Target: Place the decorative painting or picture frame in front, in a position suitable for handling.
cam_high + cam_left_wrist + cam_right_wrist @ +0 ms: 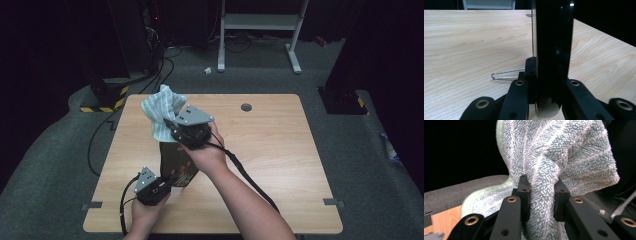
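A tall dark box (178, 165) with a reddish pattern stands upright on the wooden table (280, 150). My left gripper (167, 182) is shut on its lower part; in the left gripper view the glossy black box (552, 37) sits between the jaws of that gripper (550, 72). A pale blue-green terry cloth (162, 112) hangs over the top of the box. My right gripper (169, 124) is shut on a bunched fold of it. Seen from the right gripper, the cloth (564, 150) rises out of the jaws of the gripper (541, 195).
A thin bent metal wire (504, 74) lies on the table beside the box's foot. A round cable hole (246, 107) sits near the far edge. Beyond the table are a white stand (260, 22), cables and a yellow-black striped base (107, 102).
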### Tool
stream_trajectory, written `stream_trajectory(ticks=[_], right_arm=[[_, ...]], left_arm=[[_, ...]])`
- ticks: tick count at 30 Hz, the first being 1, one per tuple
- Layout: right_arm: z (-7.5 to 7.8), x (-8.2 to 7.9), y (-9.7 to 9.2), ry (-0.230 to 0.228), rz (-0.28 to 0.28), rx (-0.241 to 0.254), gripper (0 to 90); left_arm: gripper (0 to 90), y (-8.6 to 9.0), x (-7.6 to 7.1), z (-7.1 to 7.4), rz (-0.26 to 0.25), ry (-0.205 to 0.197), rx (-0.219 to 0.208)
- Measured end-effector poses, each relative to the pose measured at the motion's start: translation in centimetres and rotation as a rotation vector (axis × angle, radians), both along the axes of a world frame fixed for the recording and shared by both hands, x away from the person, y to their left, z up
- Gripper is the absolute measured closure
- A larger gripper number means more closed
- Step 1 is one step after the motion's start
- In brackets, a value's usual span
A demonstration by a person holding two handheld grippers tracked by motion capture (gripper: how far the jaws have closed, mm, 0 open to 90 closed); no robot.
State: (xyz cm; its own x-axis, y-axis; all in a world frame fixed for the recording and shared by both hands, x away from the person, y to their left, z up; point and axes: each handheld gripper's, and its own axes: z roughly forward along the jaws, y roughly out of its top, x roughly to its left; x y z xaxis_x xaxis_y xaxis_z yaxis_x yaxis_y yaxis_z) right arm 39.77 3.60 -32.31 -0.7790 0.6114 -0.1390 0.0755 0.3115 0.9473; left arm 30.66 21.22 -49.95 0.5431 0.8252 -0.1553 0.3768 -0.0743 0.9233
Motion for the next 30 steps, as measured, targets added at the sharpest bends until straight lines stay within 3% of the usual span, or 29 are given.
stream_trajectory(ticks=[7, 21, 28, 30], right_arm=[[-0.6, 1.9, -1.1, 0.033, -0.051, -0.012, 73.1], [-3.8, 6.0, -5.2, 0.134, -0.216, -0.027, 73.3], [-5.6, 6.5, -6.2, 0.177, -0.244, -0.045, 73.4], [-6.7, 6.4, -6.5, 0.193, -0.248, -0.063, 73.4]], left_arm=[[79.6, 0.0, 0.0, 0.0, 0.002, -0.001, -0.005], [79.8, -0.2, 0.0, 0.0, 0.002, -0.004, -0.013], [79.8, -0.2, 0.0, 0.0, 0.000, -0.005, -0.014], [79.8, -0.2, 0.1, 0.0, -0.001, -0.005, -0.016]])
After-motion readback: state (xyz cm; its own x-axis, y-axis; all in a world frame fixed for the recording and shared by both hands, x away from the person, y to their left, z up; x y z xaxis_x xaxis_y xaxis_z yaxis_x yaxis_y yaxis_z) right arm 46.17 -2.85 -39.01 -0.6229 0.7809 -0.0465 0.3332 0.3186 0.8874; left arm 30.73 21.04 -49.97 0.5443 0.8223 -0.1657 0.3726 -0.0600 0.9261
